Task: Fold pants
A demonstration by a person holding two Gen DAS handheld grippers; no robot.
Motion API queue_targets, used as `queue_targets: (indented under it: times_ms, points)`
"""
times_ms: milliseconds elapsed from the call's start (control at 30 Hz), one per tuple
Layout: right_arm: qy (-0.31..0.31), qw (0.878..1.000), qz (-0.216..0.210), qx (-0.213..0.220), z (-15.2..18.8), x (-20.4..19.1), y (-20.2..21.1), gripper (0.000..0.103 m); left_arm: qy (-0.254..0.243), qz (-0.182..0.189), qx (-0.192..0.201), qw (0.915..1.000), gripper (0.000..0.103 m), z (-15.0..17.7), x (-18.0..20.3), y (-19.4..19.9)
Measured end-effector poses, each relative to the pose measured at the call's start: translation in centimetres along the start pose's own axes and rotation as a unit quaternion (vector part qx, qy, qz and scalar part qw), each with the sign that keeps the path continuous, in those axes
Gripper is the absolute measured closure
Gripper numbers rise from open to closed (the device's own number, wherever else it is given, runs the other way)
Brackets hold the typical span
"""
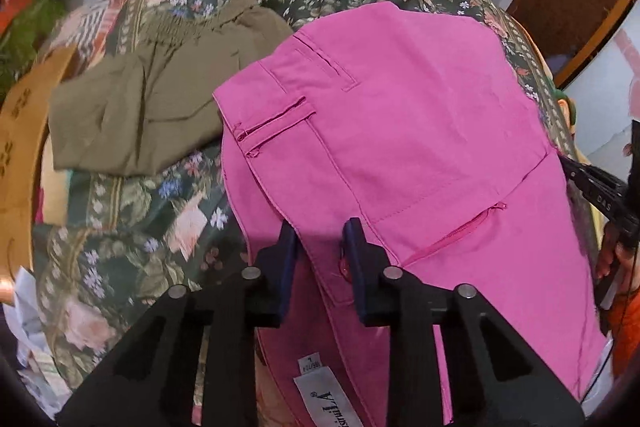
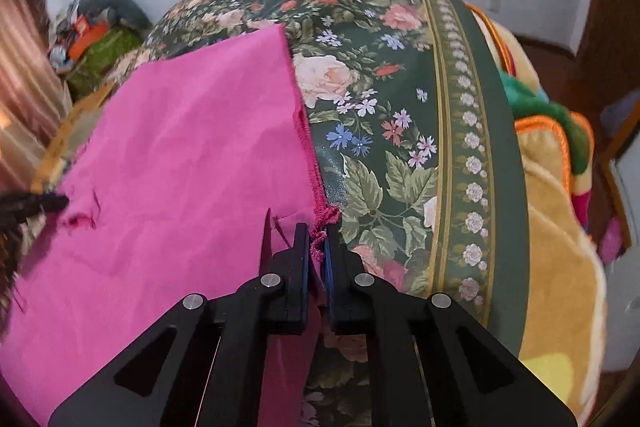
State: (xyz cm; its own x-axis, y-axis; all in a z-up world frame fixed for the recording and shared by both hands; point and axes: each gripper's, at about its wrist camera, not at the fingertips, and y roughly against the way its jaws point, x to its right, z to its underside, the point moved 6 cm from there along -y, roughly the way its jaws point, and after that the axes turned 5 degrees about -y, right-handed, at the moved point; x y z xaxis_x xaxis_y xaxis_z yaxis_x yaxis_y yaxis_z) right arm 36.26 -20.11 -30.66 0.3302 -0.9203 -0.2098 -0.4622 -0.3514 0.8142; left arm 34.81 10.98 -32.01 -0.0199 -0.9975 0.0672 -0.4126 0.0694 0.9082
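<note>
A folded pair of olive-green trousers (image 1: 148, 103) lies at the left on a dark green floral bedspread (image 1: 132, 215), beside bright pink cotton pants (image 1: 400, 131) spread flat with their back pockets up. The left black two-finger gripper (image 1: 320, 239) has its jaws parted by a moderate gap over the pink waistband, fabric lying between them; whether it grips cannot be told. To the right, the right black gripper (image 2: 318, 239) is pinched nearly closed on the frayed hem corner of the pink pants. A yellow plush blanket (image 2: 560, 227) lies at the far right.
</note>
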Motion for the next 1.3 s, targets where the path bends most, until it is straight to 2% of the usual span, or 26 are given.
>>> queue_targets:
  times_ms: [100,267,367,467,567,633,700,733,767,900,967,1133,1300]
  points:
    - [0.023,1.000,0.018,-0.002,0.7,0.2,0.4,0.099,-0.017,-0.016,0.007,0.9997,0.081,-0.6,0.5,-0.1]
    - [0.017,0.999,0.033,-0.017,2.1,1.6,1.4,0.099,-0.033,-0.020,0.012,0.9992,0.081,-1.9,1.6,-0.6]
    - [0.014,0.999,0.038,-0.024,2.6,2.0,1.9,0.098,-0.060,-0.033,0.009,0.9976,0.081,-2.2,2.1,-0.9]
    - [0.015,0.999,0.037,-0.029,2.6,1.9,2.7,0.097,-0.077,-0.034,0.007,0.9965,0.081,-2.3,1.9,0.1]
    - [0.018,0.998,0.052,-0.028,2.2,1.8,3.7,0.095,-0.085,-0.047,0.030,0.9948,0.080,-2.7,0.9,2.2]
    - [0.012,0.998,0.052,-0.013,1.1,1.8,4.7,0.088,-0.073,-0.045,0.040,0.9955,0.076,-3.4,-0.4,3.4]
    - [-0.006,0.999,0.038,0.007,-0.3,1.9,5.7,0.074,-0.055,-0.052,0.052,0.9958,0.062,-4.3,-2.0,4.0]
    - [-0.012,0.999,0.033,0.016,-0.9,1.8,5.9,0.065,-0.048,-0.055,0.058,0.9956,0.053,-4.7,-2.5,4.2]
    - [-0.014,0.999,0.030,0.025,-1.5,1.6,6.1,0.060,-0.041,-0.057,0.064,0.9955,0.049,-5.0,-3.1,4.2]
    - [-0.012,0.998,0.024,0.048,-4.2,1.0,5.8,0.058,-0.011,-0.050,0.070,0.9962,0.049,-7.0,-4.7,3.2]
    - [-0.011,0.999,0.021,0.048,-5.6,0.9,4.7,0.052,-0.005,-0.045,0.069,0.9966,0.049,-8.1,-5.0,2.0]
    - [0.007,0.998,0.046,0.040,-8.5,1.0,1.1,0.052,-0.015,-0.027,0.066,0.9973,0.049,-9.9,-4.7,-0.6]
    - [0.027,0.998,0.045,0.033,-10.8,1.0,-1.8,0.052,-0.016,-0.007,0.050,0.9986,0.049,-10.6,-4.6,-3.6]
